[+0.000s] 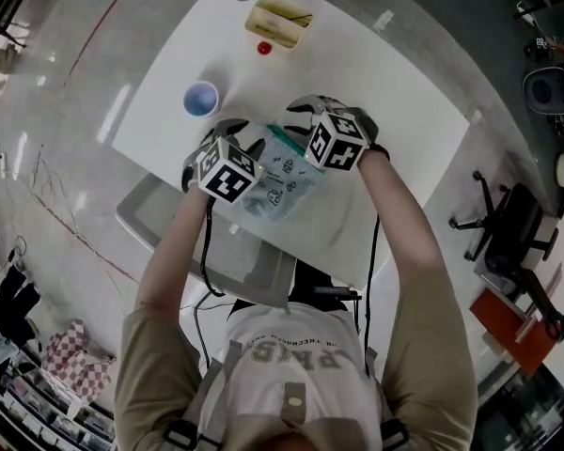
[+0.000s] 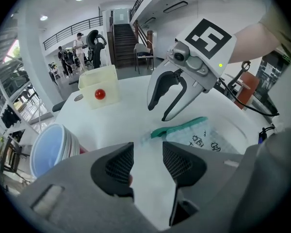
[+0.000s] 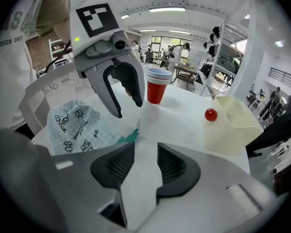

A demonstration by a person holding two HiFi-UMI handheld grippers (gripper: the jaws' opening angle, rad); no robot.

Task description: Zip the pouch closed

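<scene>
A pale, printed pouch [image 1: 280,178] with a green zipper edge lies on the white table [image 1: 404,120] between my two grippers. In the left gripper view the pouch [image 2: 211,137] shows its zipper strip [image 2: 182,127] just beyond my left gripper [image 2: 148,161], which is open with only table between its pads. In the right gripper view the pouch [image 3: 75,125] lies at left, its green zipper end [image 3: 130,137] close to the tips of my right gripper [image 3: 145,163], open and holding nothing. Each gripper sees the other hanging over the pouch: the right gripper [image 2: 170,98] and the left gripper [image 3: 120,89].
A stack of cups [image 1: 200,98] stands left of the pouch, red outside and blue inside. At the table's far side sits a beige box [image 1: 280,19] with a red ball [image 1: 264,48] in front of it. A grey chair [image 1: 227,252] is at the near edge.
</scene>
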